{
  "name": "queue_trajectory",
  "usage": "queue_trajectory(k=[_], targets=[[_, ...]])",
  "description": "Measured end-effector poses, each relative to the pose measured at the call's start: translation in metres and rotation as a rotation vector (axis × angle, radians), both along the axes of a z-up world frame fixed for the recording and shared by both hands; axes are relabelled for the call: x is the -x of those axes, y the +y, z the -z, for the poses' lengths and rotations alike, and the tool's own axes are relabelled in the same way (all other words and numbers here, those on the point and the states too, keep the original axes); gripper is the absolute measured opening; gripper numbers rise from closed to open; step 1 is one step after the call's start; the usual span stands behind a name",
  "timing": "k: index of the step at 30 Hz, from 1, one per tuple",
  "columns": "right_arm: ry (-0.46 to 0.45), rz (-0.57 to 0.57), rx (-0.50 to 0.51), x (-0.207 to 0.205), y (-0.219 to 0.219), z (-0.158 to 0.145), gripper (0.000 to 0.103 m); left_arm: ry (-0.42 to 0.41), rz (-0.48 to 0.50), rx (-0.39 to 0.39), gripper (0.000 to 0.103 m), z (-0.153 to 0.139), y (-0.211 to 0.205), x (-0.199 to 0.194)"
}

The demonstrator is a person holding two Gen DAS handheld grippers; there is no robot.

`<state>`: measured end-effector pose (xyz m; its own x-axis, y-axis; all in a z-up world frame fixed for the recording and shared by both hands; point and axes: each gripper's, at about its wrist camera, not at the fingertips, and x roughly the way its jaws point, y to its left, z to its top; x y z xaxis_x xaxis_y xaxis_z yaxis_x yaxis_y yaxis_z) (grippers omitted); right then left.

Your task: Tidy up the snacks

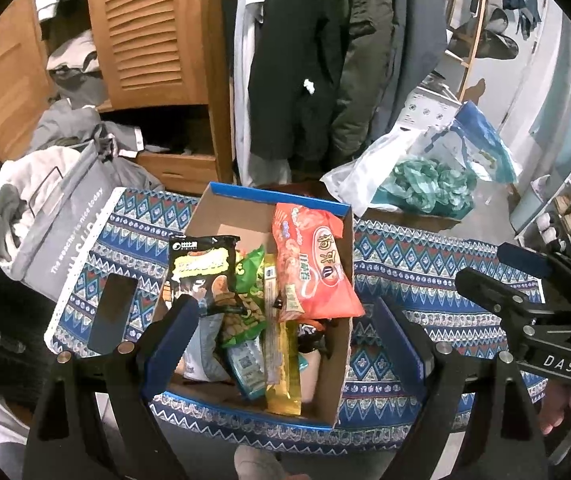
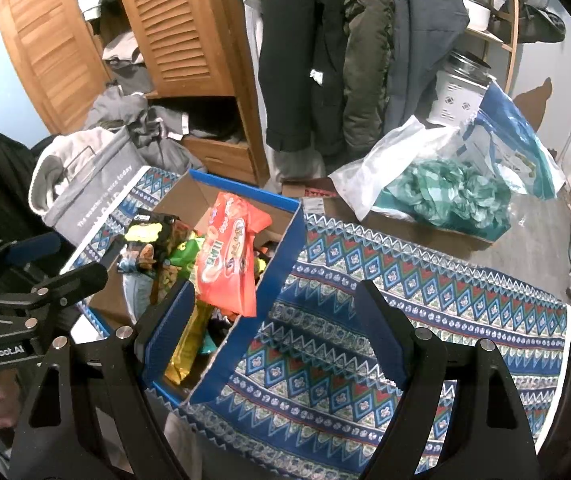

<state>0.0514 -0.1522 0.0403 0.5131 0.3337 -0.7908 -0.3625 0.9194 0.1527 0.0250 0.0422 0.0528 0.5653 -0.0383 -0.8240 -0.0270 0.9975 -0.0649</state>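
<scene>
A cardboard box (image 1: 221, 216) with a blue rim stands on a patterned cloth (image 1: 425, 272). Upright in it are an orange-red snack bag (image 1: 313, 264), a black bag (image 1: 201, 268), a green bag (image 1: 247, 304), a long yellow pack (image 1: 281, 364) and a light blue pack (image 1: 247, 368). My left gripper (image 1: 285, 336) hovers open over the box, its pads pressing on nothing. My right gripper (image 2: 275, 326) is open above the box's right wall (image 2: 285, 248) and the cloth (image 2: 405, 280), also empty. The orange-red bag (image 2: 229, 256) leans toward that wall. Each gripper shows in the other's view, the right (image 1: 501, 272) and the left (image 2: 57, 262).
A dark phone (image 1: 113, 312) lies on the cloth left of the box, by a grey bag of clothes (image 1: 57, 232). Plastic bags with teal stuffing (image 1: 425, 188) sit at the back right. Behind are a wooden wardrobe (image 1: 153, 32) and hanging coats (image 1: 305, 60).
</scene>
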Motion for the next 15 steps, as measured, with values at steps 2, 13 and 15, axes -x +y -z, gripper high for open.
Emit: queue_trajectory(k=[2,13,15], targets=[[0.000,0.002,-0.001,0.0002,0.0007,0.0002,0.081,0.000,0.002,-0.002,0.090,0.0001,-0.0004,0.0001],[0.000,0.001,0.001,0.0006,0.0010,-0.0001,0.081,0.005,0.029,-0.010,0.090,0.0014,-0.0061,0.0013],[0.000,0.000,0.001,0.0006,0.0013,0.0000,0.081,0.005,0.026,-0.008,0.090,0.0013,-0.0057,0.0011]])
